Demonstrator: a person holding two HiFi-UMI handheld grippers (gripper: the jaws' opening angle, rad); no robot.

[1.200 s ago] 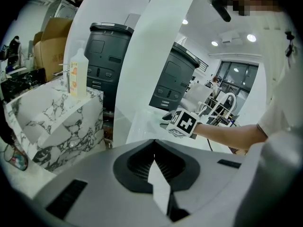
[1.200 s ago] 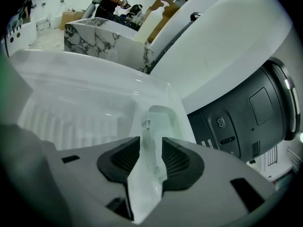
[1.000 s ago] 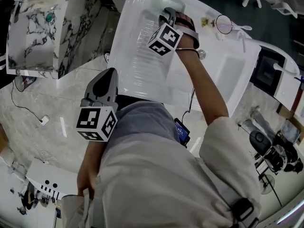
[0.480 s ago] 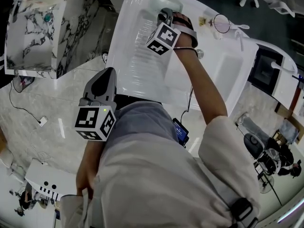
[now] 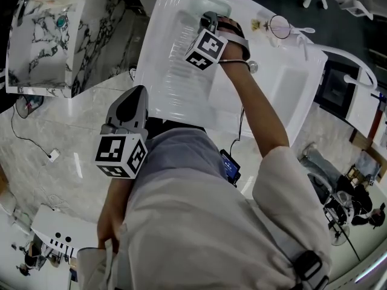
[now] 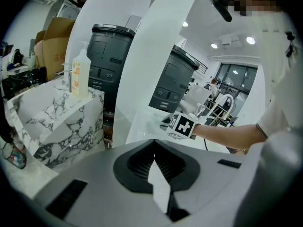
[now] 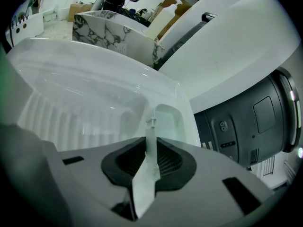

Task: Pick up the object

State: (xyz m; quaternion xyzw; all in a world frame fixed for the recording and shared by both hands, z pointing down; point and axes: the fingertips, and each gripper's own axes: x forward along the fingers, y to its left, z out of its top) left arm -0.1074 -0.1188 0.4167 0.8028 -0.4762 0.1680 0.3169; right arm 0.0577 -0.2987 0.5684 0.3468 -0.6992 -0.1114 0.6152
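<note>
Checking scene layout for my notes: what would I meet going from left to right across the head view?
Marble-patterned block → left gripper → right gripper, jaws just closing, thin white piece between them → round-rimmed object → black unit.

Slender, pale, translucent object with a small crosspiece near its top, upright between the jaws of the right gripper, which have just been closing on it, above a white ribbed basin.
</note>
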